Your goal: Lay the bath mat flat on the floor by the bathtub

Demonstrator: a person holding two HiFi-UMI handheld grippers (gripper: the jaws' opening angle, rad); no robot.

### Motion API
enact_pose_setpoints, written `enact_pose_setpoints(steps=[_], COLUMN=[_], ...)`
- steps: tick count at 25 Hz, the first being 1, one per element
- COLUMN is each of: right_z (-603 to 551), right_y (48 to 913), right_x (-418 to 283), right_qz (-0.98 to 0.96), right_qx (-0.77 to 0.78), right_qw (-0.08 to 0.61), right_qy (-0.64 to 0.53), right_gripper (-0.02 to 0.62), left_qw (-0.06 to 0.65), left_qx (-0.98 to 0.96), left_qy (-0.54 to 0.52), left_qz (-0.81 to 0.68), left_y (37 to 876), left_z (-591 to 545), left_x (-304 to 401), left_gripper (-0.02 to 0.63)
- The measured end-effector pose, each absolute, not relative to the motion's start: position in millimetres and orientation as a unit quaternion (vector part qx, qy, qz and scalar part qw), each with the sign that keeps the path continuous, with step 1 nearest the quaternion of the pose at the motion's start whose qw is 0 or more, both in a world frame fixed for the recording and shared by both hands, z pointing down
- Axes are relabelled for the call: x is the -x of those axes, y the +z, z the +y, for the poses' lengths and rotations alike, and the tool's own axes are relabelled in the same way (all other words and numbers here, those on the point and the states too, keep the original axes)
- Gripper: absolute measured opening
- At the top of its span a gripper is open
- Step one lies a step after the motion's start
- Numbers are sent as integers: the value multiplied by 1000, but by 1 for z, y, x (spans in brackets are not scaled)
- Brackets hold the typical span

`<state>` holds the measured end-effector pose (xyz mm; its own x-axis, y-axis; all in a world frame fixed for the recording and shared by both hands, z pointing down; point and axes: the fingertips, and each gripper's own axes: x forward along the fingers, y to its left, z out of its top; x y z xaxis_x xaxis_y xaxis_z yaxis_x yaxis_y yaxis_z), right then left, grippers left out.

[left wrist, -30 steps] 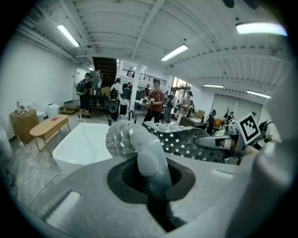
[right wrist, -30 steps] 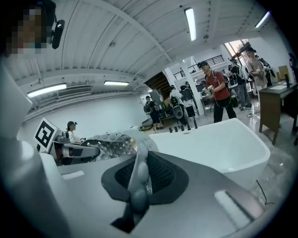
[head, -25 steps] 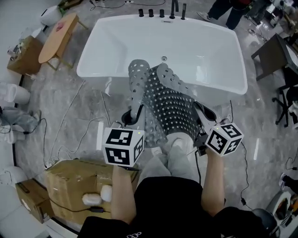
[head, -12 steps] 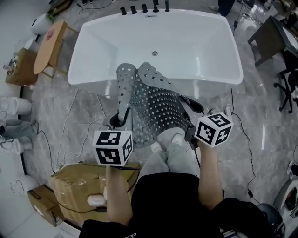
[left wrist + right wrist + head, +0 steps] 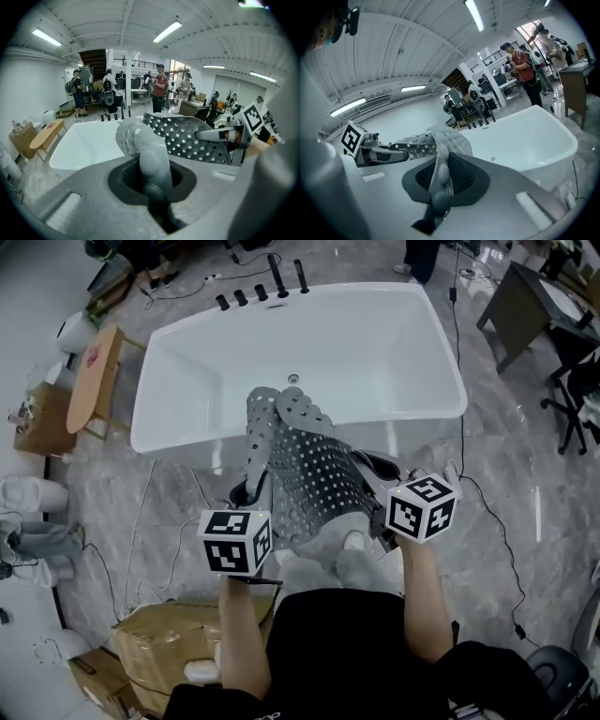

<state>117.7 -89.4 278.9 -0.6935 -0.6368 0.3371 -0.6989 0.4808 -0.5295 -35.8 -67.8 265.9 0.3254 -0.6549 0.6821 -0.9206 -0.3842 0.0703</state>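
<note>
My left claw and right claw each pinch the mat, whose slack could crease against the tub.

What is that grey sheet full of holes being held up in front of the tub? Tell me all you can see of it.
It is the bath mat: a grey, rubbery-looking sheet punched with rows of small holes, with round bumps on its curled far end. It is not flat yet. The left gripper and right gripper each pinch a side edge, holding it sagging above the floor before the white bathtub. Whether it touches the tub is unclear.
</note>
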Motion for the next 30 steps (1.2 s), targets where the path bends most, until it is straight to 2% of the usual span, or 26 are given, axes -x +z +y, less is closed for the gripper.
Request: enact_pose_setpoints(steps=[6,18,30], right_z=[-90,-63,-71], right_y=[301,352,390], right_x=[-117,-51,-29], right_qz=[-839,-810,-764], right_qx=[-399,-409,-451], right_qw=[35,103,95], right_qy=[368,408,451], right_gripper=[21,21,21], left_qw=[244,311,344], left_qx=[-774,-756,-745], left_qy=[311,334,352], left_qz=[-494,-469,-449], left_y=[284,351,398], left_z=[-65,-50,-54], left_x=[47,115,174], left_gripper=[23,23,23])
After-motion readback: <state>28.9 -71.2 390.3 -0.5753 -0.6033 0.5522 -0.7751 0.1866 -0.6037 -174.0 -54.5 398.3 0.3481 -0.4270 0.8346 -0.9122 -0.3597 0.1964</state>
